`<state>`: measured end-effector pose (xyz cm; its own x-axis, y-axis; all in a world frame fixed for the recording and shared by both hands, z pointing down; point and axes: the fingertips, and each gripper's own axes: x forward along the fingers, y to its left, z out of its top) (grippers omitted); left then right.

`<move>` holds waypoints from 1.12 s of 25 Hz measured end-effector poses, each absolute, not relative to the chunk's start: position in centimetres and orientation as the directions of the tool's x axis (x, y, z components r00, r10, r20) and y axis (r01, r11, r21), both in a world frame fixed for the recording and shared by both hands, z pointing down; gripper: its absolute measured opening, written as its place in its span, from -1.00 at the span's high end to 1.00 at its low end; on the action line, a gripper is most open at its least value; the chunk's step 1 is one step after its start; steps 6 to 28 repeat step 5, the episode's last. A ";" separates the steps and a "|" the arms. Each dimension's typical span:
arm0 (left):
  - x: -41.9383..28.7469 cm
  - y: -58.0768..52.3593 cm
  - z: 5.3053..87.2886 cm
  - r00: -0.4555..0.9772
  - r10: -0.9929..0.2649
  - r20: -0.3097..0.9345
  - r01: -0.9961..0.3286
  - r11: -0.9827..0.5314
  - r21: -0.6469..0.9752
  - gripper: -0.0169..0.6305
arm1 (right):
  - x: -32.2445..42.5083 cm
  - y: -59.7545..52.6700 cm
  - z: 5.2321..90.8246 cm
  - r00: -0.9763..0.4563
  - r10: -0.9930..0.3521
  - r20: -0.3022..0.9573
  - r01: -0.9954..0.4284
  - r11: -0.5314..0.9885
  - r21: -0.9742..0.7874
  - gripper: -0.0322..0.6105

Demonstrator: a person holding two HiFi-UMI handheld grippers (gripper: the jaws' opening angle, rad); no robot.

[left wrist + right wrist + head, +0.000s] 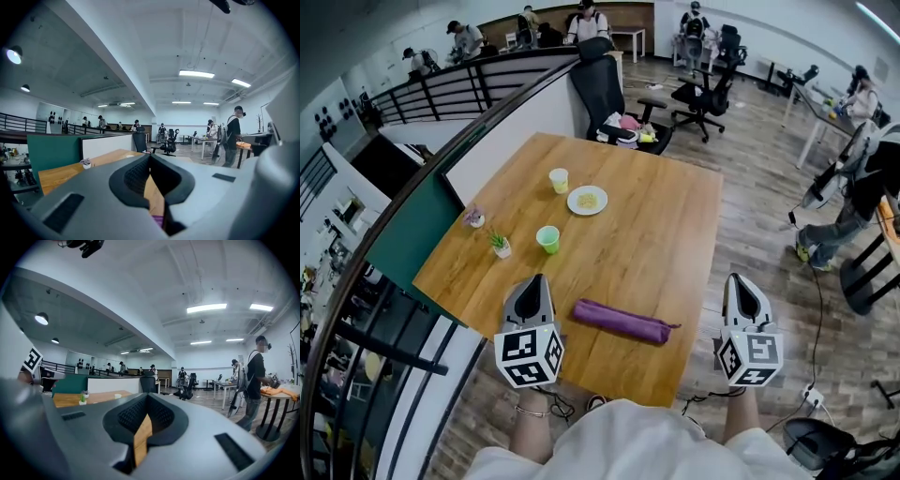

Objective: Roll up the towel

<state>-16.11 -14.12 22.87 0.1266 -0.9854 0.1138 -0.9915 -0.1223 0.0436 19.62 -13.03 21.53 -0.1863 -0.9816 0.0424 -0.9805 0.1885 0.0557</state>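
Observation:
The purple towel (622,322) lies rolled into a thin cylinder near the front edge of the wooden table (656,244). My left gripper (532,286) hovers just left of the roll, shut and holding nothing. My right gripper (742,287) hangs off the table's right edge, also shut and holding nothing. In the left gripper view, a sliver of purple towel (159,220) shows low between the closed jaws of my left gripper (149,161). In the right gripper view, my right gripper (147,401) points level across the table, and only the wooden tabletop (140,439) shows through the slot.
A green cup (547,239), a yellow cup (559,180), a white plate of food (587,200) and two small potted plants (500,245) stand on the far half of the table. A black office chair (605,94) is behind it. A railing (356,309) runs along the left.

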 end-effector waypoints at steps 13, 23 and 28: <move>-16.2 -13.6 22.7 0.119 -0.986 0.117 -0.992 -0.114 0.051 0.94 | 20.1 -12.4 21.0 -0.180 -0.983 0.039 -0.981 0.182 0.064 0.90; -16.2 -13.6 22.7 0.119 -0.986 0.117 -0.992 -0.114 0.051 0.94 | 20.1 -12.4 21.0 -0.180 -0.983 0.039 -0.981 0.182 0.064 0.90; -16.2 -13.6 22.7 0.119 -0.986 0.117 -0.992 -0.114 0.051 0.94 | 20.1 -12.4 21.0 -0.180 -0.983 0.039 -0.981 0.182 0.064 0.90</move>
